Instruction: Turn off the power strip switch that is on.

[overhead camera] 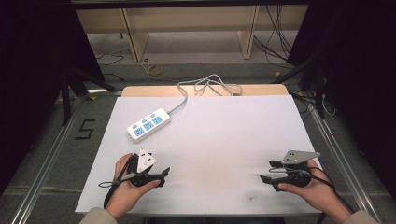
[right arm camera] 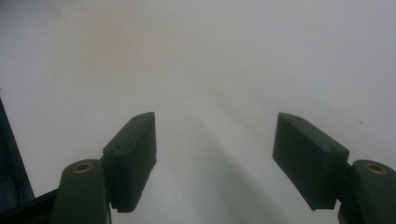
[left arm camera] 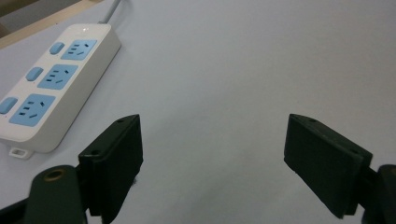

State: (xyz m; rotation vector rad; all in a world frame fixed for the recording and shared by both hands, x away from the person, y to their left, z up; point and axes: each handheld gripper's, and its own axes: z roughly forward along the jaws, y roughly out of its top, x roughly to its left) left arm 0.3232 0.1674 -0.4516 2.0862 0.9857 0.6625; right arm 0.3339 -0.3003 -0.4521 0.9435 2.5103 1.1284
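We've got a white power strip [overhead camera: 148,124] lying flat on the white tabletop [overhead camera: 219,144], up in the far-left part, not far from the left edge. It sits on a diagonal, one end toward the near left, the other toward the far edge. We count three blue socket faces in a row along its top, each with a small blue switch beside it. From the far end its pale cord [overhead camera: 208,86] runs off toward the far edge and gathers in loose loops there. Nothing plugged in, nothing touching it.
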